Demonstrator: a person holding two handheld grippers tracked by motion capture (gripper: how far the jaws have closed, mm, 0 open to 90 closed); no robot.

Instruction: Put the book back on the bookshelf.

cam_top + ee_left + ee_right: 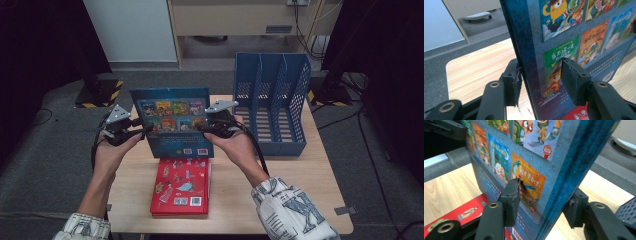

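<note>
A blue picture book (pixel 172 122) stands upright over the table, its back cover with small cover pictures facing me. My left gripper (pixel 145 131) is shut on its left edge; in the left gripper view the pads (pixel 514 77) press both faces of the book (pixel 574 37). My right gripper (pixel 206 127) clamps the right edge, with one pad on the cover and the other behind the book (pixel 536 157) in the right gripper view. A red book (pixel 181 187) lies flat on the table below the blue one.
A blue three-slot file rack (pixel 272 105) stands at the table's back right, slots open toward me. The wooden table (pixel 300 200) has bare room to the right of the red book and along the left side. Grey floor surrounds it.
</note>
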